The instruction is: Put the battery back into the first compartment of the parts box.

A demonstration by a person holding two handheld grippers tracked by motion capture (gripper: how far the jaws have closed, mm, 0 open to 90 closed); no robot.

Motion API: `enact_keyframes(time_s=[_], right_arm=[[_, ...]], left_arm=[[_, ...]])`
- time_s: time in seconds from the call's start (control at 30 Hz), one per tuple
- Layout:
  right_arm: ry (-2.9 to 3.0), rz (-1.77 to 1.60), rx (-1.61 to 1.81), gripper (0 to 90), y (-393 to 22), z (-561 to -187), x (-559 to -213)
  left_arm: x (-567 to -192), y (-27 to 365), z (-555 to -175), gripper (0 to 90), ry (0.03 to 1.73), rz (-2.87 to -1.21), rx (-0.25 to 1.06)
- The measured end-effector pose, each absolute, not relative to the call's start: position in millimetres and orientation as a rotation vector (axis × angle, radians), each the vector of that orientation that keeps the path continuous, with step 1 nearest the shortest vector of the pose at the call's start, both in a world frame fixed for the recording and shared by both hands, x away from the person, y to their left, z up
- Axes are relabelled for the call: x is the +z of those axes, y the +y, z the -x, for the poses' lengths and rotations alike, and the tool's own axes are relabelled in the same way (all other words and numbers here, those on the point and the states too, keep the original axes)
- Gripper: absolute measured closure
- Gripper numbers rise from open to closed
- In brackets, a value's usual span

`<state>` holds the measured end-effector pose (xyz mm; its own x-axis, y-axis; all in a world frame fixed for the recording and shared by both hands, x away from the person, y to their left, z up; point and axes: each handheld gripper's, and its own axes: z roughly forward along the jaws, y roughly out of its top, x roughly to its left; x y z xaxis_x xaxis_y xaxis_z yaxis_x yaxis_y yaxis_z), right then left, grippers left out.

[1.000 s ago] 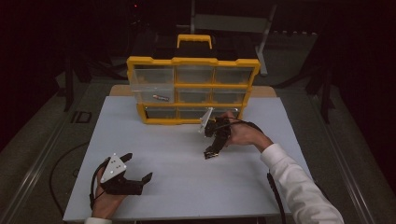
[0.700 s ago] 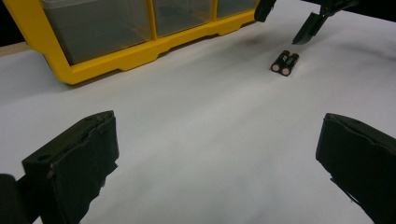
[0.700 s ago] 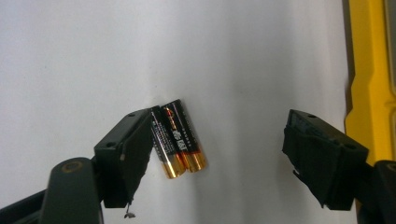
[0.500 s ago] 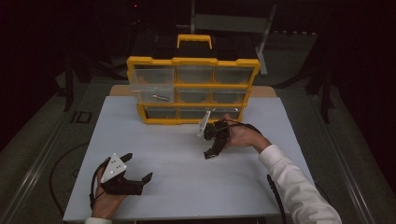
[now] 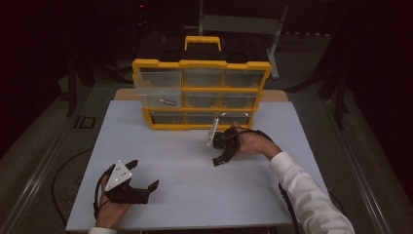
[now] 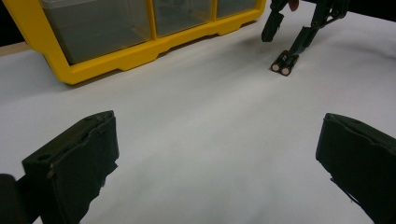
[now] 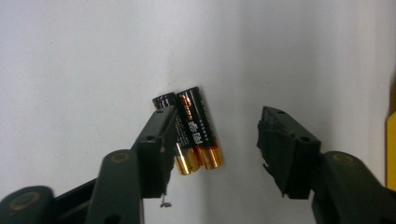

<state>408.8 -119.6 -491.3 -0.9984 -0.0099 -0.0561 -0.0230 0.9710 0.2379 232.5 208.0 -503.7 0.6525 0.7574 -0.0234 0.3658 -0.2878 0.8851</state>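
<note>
The only print I can spot is on the two black-and-gold batteries lying side by side on the white table. Pale characters run down the label of the nearer one, but they are too small and blurred to read.

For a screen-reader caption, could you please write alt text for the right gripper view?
Two black-and-gold batteries lie side by side on the white table, between the open jaws of the right gripper. One jaw touches or overlaps the nearer battery; the other stands clear. A yellow edge shows at the far right.
</note>
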Motion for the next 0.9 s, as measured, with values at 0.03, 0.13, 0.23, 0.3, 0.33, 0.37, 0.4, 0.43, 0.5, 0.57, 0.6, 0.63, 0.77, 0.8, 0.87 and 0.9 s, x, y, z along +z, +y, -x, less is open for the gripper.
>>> enact_keyframes(time_s=[0.03, 0.13, 0.23, 0.3, 0.33, 0.37, 0.4, 0.43, 0.5, 0.57, 0.6, 0.63, 0.77, 0.8, 0.87, 0.9], right_arm=[[3.072, -0.036, 0.391, 49.7, -118, -406, -492], [3.081, -0.027, 0.379, 55.1, -118, -406, -494], [3.094, -0.033, 0.375, 61.8, -118, -408, -496], [3.105, -0.047, 0.365, 66.4, -119, -408, -497], [3.113, -0.048, 0.361, 67.8, -119, -409, -498], [3.116, -0.045, 0.365, 69.3, -118, -409, -499], [3.118, -0.037, 0.359, 69.6, -118, -410, -499], [3.119, -0.027, 0.352, 70.9, -118, -411, -500], [3.126, -0.027, 0.343, 70.7, -117, -411, -503], [3.132, -0.031, 0.324, 73.8, -115, -412, -505], [3.131, -0.054, 0.297, 75.2, -114, -411, -507], [3.123, -0.053, 0.290, 75.3, -113, -411, -509], [3.130, -0.094, 0.271, 76.9, -113, -412, -509], [3.130, -0.094, 0.271, 76.9, -113, -412, -509], [3.117, -0.062, 0.251, 77.1, -112, -411, -509], [3.117, -0.062, 0.251, 77.1, -112, -411, -509]], left_arm=[[-504, 208, -233, 0.1, 0.884, -1.897, 0.504], [-504, 208, -233, 0.1, 0.884, -1.899, 0.505], [-504, 208, -233, 0.1, 0.885, -1.899, 0.505], [-504, 208, -233, 0.1, 0.886, -1.900, 0.505], [-504, 208, -233, 0.1, 0.885, -1.900, 0.505], [-504, 208, -233, 0.1, 0.885, -1.899, 0.505], [-504, 208, -233, 0.1, 0.887, -1.900, 0.505], [-504, 208, -233, 0.1, 0.886, -1.900, 0.505], [-504, 208, -233, 0.1, 0.886, -1.901, 0.507], [-504, 208, -233, 0.1, 0.887, -1.901, 0.507], [-504, 208, -233, 0.1, 0.886, -1.901, 0.506], [-504, 208, -233, 0.1, 0.886, -1.901, 0.507], [-504, 208, -233, 0.1, 0.887, -1.899, 0.507], [-504, 208, -233, 0.1, 0.887, -1.899, 0.507], [-504, 208, -233, 0.1, 0.887, -1.904, 0.508], [-504, 208, -233, 0.1, 0.888, -1.905, 0.509]])
